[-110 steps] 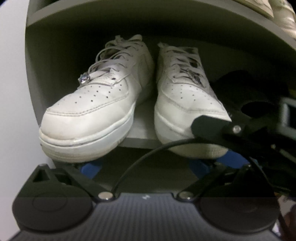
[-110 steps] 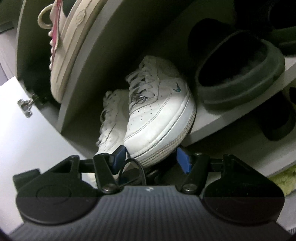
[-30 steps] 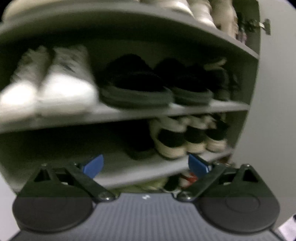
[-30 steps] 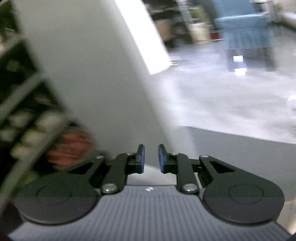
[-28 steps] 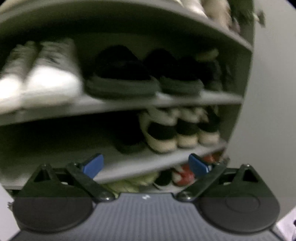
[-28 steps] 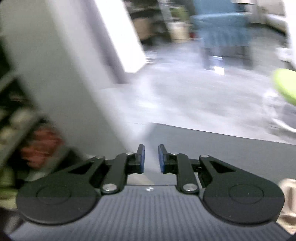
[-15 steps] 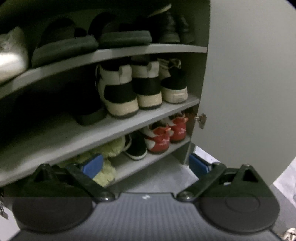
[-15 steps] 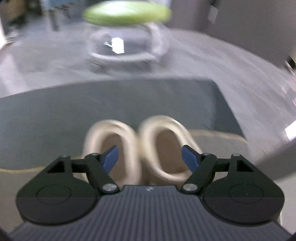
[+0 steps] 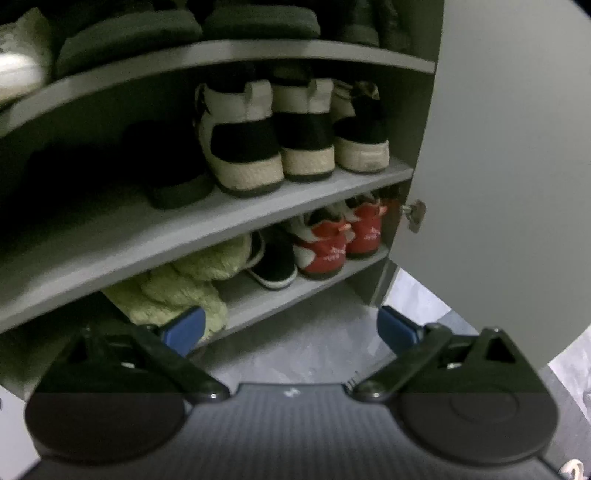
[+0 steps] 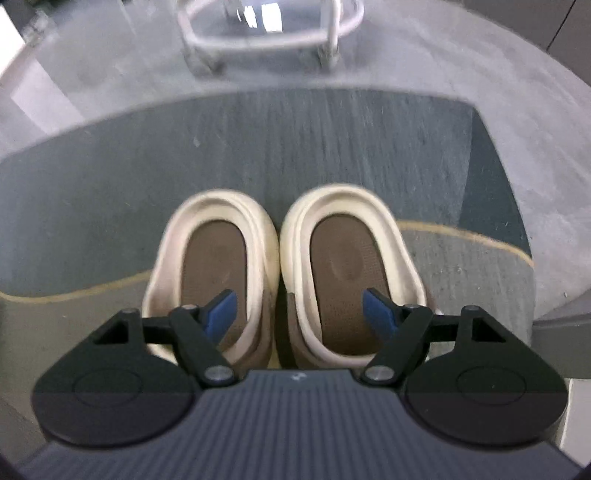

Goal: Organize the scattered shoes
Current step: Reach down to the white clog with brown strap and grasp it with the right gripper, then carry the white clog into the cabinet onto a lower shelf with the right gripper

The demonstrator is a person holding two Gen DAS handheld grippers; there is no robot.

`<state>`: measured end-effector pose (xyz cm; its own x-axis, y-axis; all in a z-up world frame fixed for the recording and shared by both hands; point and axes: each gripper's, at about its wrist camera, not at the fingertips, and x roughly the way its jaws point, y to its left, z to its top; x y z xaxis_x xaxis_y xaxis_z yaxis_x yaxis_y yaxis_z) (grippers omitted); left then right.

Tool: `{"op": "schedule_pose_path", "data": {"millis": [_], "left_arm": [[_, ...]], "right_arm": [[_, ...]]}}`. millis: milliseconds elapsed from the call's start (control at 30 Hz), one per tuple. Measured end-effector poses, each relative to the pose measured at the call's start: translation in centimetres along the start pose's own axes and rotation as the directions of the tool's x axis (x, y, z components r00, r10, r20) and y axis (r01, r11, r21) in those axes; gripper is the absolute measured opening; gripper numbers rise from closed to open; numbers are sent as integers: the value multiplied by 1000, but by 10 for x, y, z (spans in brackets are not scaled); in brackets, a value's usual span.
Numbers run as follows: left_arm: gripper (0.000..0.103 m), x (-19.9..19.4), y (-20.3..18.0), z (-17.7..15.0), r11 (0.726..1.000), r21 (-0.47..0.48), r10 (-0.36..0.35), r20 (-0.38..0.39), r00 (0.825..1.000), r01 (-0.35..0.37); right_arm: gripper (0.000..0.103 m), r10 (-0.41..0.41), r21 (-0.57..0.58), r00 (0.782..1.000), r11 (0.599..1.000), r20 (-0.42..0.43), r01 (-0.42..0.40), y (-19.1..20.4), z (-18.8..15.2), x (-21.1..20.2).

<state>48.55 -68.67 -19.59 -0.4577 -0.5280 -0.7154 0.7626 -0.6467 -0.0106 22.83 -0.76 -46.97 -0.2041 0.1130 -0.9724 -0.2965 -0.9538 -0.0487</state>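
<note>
**A:** Left wrist view first. We've got the left gripper (image 9: 290, 328) with its jaws spread wide and nothing between them, angled down at the open shoe cabinet (image 9: 236, 218). What's on the shelves?

**B:** Middle shelf: three black-and-white high-tops (image 9: 243, 147) standing heel-out, so their long axes run back into the cabinet, toes to the rear. A dark shoe (image 9: 177, 184) sits left of them, too shadowy for us to say more. Bottom shelf: a pair of red-and-white sneakers (image 9: 334, 243), also heel toward us, at the right end near the door hinge (image 9: 415, 216). Next to them is a black slip-on with a white edge (image 9: 273, 264), then fuzzy green slippers (image 9: 181, 284) on the left. Top shelf shows dark slippers (image 9: 184, 27) and a white shoe (image 9: 22, 62) at the left edge. The cabinet door (image 9: 509, 166) hangs open on the right.

**A:** Right wrist view next. We see the right gripper (image 10: 301, 310) pointing steeply down, fingers wide apart and holding nothing.

**B:** Right below it are the cream slippers (image 10: 280, 258), the pair still on the floor, lying on a grey rug (image 10: 258, 147) with a tan curved line. They're side by side, just about touching, long axes parallel and running up-down in the frame. Heels point to the top of the view, and the toe ends are hidden under the gripper body. Each blue fingertip (image 10: 221, 310) sits over one slipper's brown footbed; we can't tell whether it touches. A white stool base (image 10: 266, 33) stands on the bare floor beyond the rug.
</note>
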Motion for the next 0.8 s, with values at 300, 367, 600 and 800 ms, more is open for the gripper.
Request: {"op": "schedule_pose_path", "data": {"millis": [300,367,600,800], "left_arm": [[100,-10,-21,-14,982,158,96,53,994,-103],[100,-21,-20,-12,984,153,80,69,994,-90],[100,-43,-13,4,986,117,104,141,985,-121],[100,-62,3,23,992,50,106,192,976,-118]], "right_arm": [[74,34,-75,929,995,-369,-66,28,23,35],[52,24,-179,919,978,-395,-103,48,23,26],[23,22,-464,943,867,-333,-184,138,-13,-14],[21,135,-660,927,667,-349,-345,255,-72,-53]]}}
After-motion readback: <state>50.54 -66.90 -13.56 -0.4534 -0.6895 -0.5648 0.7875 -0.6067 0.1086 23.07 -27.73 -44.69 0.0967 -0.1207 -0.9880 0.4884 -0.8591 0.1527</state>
